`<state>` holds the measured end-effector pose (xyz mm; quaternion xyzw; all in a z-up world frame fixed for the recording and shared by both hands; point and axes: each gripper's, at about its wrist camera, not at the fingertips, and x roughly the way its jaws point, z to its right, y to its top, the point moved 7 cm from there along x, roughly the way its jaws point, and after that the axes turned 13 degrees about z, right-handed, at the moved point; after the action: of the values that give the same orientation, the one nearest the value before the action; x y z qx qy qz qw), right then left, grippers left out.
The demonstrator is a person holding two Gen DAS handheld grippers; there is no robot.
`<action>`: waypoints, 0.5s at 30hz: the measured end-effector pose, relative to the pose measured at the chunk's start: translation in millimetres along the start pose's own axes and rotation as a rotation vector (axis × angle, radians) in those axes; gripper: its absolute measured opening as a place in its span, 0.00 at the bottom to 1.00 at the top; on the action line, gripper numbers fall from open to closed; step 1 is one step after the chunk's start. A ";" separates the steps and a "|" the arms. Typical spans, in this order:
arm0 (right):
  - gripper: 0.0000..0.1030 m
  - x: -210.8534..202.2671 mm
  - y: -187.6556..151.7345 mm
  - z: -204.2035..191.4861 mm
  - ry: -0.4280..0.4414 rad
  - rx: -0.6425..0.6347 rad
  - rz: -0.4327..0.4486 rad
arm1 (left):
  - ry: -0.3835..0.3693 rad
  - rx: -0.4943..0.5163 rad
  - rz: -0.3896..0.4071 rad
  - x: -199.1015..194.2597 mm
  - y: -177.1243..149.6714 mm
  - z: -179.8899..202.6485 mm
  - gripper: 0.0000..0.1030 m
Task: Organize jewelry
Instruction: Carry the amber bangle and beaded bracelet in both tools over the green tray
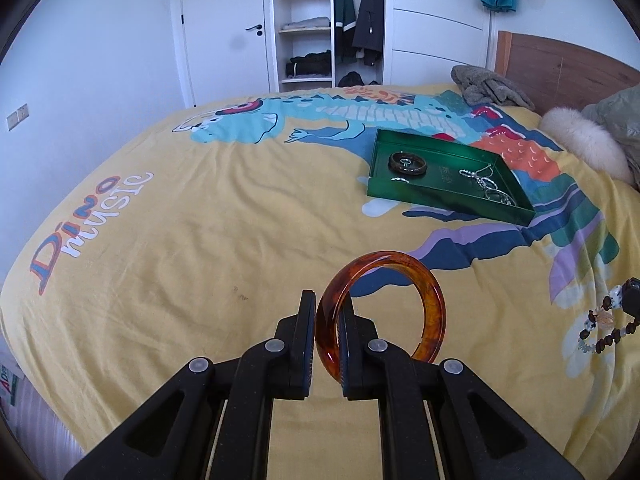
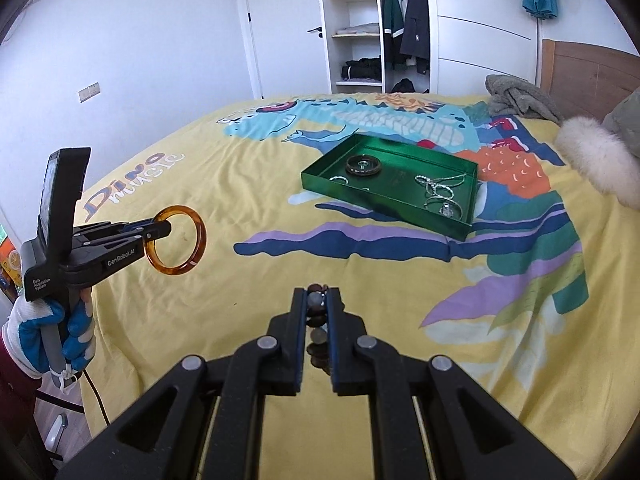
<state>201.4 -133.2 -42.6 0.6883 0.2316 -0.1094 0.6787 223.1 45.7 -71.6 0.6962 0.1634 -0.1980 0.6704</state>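
My left gripper [image 1: 328, 312] is shut on an amber bangle [image 1: 432, 304] and holds it upright above the yellow bedspread; the gripper [image 2: 158, 226] and bangle [image 2: 198, 248] also show at the left of the right wrist view. My right gripper [image 2: 317, 300] is shut on a beaded bracelet [image 2: 316, 336] of dark and pale beads, which hangs at the right edge of the left wrist view [image 1: 608, 328]. A green tray [image 1: 408, 192] lies further up the bed, also in the right wrist view [image 2: 316, 184]. It holds a dark bangle [image 1: 408, 163], small rings and silver chains [image 1: 488, 184].
The bed has a yellow dinosaur-print cover [image 1: 200, 220]. A grey blanket [image 1: 488, 86], a white fur cushion [image 1: 588, 142] and a wooden headboard [image 1: 560, 64] are at the far right. An open wardrobe [image 1: 328, 20] and a door [image 1: 224, 32] stand behind the bed.
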 end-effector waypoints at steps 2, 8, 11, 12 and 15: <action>0.08 -12.5 3.9 -1.5 -0.004 -0.002 0.019 | -0.008 0.002 0.015 -10.6 3.4 2.5 0.10; 0.08 -43.8 24.8 -6.5 -0.013 -0.024 0.081 | -0.038 0.029 0.079 -40.4 25.7 16.5 0.10; 0.08 -55.9 45.3 -6.7 -0.021 -0.045 0.118 | -0.053 0.034 0.117 -52.9 47.7 22.5 0.10; 0.08 -59.8 53.0 -6.4 -0.024 -0.052 0.131 | -0.058 0.035 0.129 -55.4 56.2 24.8 0.10; 0.08 -68.8 79.0 -4.9 -0.033 -0.076 0.169 | -0.074 0.034 0.157 -62.3 82.2 31.3 0.10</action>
<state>177.7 -137.9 59.5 0.6770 0.1656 -0.0544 0.7150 207.7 12.9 29.9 0.7105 0.0800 -0.1730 0.6774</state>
